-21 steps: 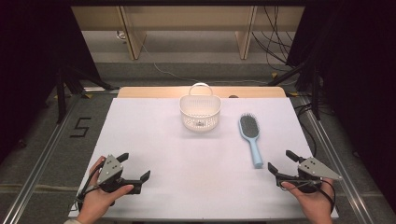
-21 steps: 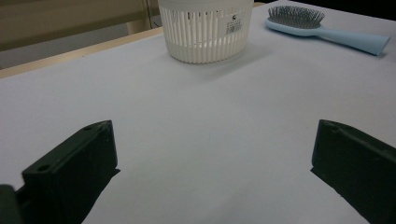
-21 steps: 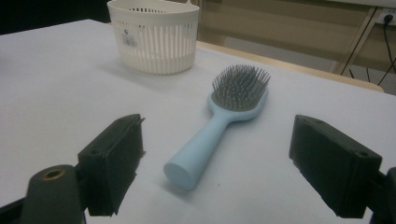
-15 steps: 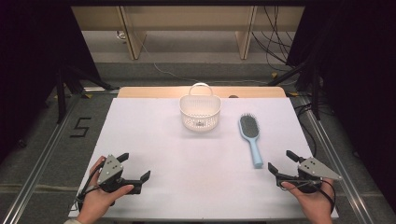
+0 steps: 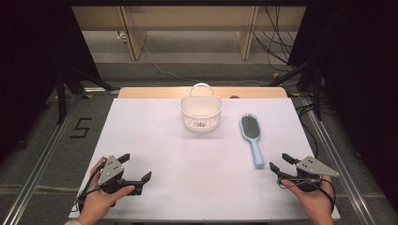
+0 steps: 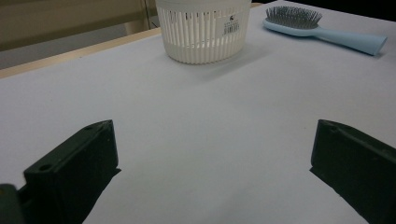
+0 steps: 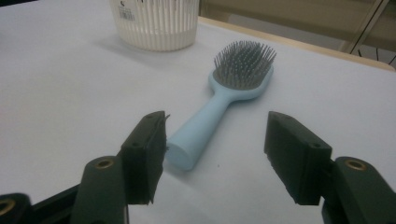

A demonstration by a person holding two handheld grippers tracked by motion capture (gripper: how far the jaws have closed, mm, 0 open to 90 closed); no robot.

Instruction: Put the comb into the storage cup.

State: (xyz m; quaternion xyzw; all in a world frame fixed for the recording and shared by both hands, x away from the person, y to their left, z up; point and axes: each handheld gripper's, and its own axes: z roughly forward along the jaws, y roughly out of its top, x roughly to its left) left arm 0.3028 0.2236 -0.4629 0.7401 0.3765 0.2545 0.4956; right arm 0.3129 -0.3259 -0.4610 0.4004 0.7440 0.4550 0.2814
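Observation:
A light blue hairbrush lies bristles up on the white table sheet, right of centre, its handle pointing toward the near edge. A white slotted basket with a handle stands upright at the back centre. My left gripper rests at the near left, held by a hand, open with nothing between its jaws. My right gripper sits at the near right, open, just short of the brush handle's end. In the right gripper view the hairbrush lies ahead of the open right gripper, its handle end close to the left jaw.
The left gripper view has the basket far ahead and the hairbrush to its right, beyond the left gripper. A wooden strip borders the sheet's far edge. Metal rails run along both sides of the table. Bare white sheet lies between the grippers.

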